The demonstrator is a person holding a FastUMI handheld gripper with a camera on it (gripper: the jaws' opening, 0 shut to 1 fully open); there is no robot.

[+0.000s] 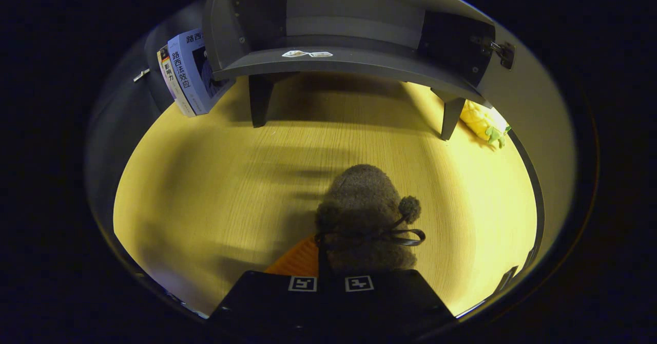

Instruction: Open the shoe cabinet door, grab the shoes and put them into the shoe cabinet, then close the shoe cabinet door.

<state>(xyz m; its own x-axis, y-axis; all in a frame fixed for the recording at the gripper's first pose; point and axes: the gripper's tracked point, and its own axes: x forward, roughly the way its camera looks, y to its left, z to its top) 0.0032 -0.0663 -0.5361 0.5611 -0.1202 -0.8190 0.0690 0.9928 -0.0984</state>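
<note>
Shoe [365, 215] just ahead of the fingers — cabinet [354, 61] beyond, books [187, 74] beside it.

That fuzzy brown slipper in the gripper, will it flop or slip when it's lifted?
The slipper looks soft and fleecy, so it probably sags ahead of the gripper, whose fingers sit close at its heel. Its fuzzy surface likely resists slipping. It seems light for its size, and its pompom may dangle.

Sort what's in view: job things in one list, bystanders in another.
Job: fuzzy brown shoe held in the gripper, fingers shut on it; dark shoe cabinet ahead, door open.
Lying about: books left of the cabinet; yellow plush toy by its right leg.
</note>
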